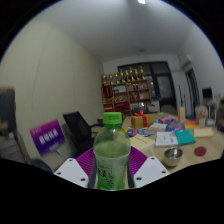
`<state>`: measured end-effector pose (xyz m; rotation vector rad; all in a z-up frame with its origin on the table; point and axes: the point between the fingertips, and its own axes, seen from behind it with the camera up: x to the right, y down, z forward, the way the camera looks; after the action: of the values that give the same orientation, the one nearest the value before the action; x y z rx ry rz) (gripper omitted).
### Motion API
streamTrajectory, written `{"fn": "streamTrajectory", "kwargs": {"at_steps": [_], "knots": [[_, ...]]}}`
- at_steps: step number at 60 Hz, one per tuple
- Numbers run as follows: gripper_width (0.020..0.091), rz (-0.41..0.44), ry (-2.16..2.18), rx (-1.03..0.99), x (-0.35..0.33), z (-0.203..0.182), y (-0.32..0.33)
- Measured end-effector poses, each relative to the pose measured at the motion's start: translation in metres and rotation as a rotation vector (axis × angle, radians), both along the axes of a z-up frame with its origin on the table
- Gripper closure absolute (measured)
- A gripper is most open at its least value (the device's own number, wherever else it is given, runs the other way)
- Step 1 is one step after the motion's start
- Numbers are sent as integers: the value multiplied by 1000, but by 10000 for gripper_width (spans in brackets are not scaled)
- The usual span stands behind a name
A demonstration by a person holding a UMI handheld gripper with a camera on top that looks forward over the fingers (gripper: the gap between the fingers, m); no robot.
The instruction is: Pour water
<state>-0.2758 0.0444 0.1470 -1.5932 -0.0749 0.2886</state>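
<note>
The gripper (111, 172) holds a green plastic bottle (111, 155) upright between both fingers, closed on its body, raised near the table (205, 150). The green cap (113, 119) looks on, so tilting now pours nothing. Liquid level cannot be told. A metal bowl (173, 155) sits on the table, prob. the target; its contents are unclear.

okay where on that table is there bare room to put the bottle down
The claw is shut on the green bottle. Bare tabletop lies just beyond the metal bowl. Farther back it is crowded with boxes and packages.
</note>
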Motion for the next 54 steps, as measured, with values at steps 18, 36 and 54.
{"fn": "streamTrajectory", "kwargs": {"at_steps": [18,36,54], "knots": [[655,149,1123,-239,55,46,63],[669,165,1753,-425,100,21,65],[668,134,1926,-533,109,4,38]]}}
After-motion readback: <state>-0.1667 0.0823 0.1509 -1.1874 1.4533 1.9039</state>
